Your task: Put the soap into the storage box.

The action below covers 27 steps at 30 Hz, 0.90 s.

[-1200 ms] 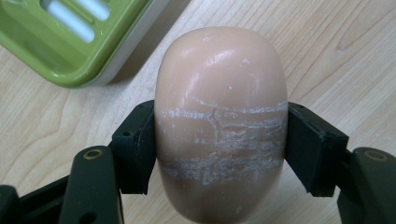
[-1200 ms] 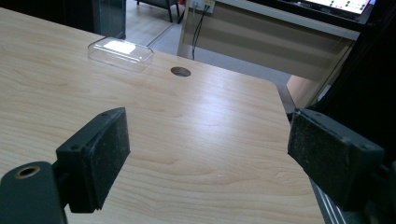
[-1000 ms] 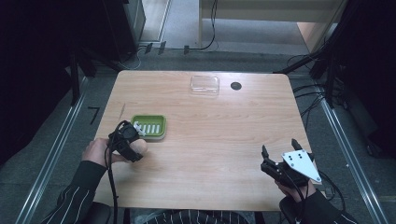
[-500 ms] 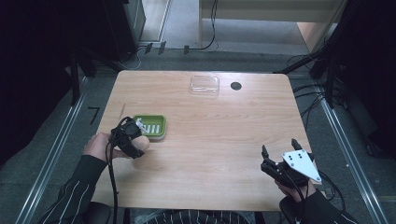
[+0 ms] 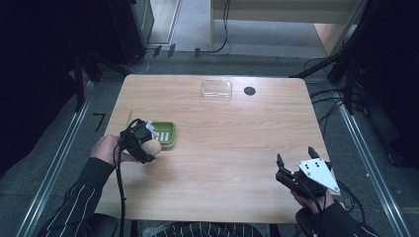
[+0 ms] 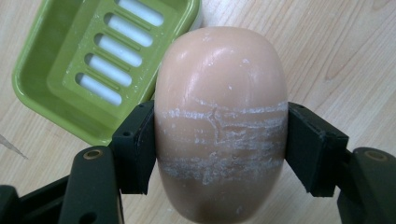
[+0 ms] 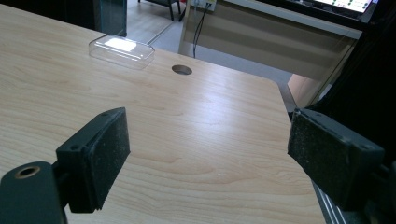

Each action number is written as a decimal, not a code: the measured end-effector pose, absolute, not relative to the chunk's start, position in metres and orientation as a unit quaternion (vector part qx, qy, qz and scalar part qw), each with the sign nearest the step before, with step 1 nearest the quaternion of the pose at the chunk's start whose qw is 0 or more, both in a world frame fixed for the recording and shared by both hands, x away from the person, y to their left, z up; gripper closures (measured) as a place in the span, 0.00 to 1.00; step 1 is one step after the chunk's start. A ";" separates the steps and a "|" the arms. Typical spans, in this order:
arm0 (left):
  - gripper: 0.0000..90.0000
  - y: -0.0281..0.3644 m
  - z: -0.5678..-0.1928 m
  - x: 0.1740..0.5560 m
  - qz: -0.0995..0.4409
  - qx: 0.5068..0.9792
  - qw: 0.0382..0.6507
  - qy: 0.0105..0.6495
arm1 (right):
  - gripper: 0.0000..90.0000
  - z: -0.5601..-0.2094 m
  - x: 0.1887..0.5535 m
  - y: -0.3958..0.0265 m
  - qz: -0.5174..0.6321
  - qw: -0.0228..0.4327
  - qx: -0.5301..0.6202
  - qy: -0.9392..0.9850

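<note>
no brand, label or legible writing appears on any item.

left gripper [image 6: 219, 140]: in the left gripper view, the two black pads are clamped on the flanks of a peach-coloured soap bar [image 6: 219, 121]. the bar fills the centre of the frame, long axis pointing away from the camera, with whitish scuff bands across its middle where the pads meet it. beyond it, in the upper left of the frame, lies the green soap dish [image 6: 56, 84] with a slotted insert, resting on the wooden table [image 6: 336, 42].

compared with the earlier high view frames, the left gripper [image 5: 140, 140] has shifted slightly toward the dish [image 5: 165, 133] and the grip on the bar is unchanged. the bar sits at the lower left of the high view, just beside the near edge of the dish.

right gripper [image 7: 210, 158]: the pads stand wide apart with nothing between them, over bare table at the lower right of the high view [image 5: 296, 170], unmoved since the earlier frames.

farther off, a clear plastic lid [image 5: 216, 90] lies near the far table edge, with a dark round hole [image 5: 249, 91] just beside it.
</note>
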<state>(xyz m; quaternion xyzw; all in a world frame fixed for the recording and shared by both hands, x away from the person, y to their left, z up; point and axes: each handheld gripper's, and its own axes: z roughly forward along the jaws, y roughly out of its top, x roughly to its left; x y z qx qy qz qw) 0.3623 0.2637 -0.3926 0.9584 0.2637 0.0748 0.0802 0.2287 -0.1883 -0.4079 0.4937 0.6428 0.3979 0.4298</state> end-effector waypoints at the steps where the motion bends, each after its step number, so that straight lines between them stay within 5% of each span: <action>1: 0.37 0.264 -0.392 0.363 0.074 0.959 0.080 0.261 | 0.15 -0.408 0.229 -0.188 0.398 0.429 0.494 0.643; 27: 0.37 0.256 -0.378 0.386 0.090 0.968 0.095 0.215 | 0.15 -0.408 0.229 -0.189 0.398 0.428 0.497 0.641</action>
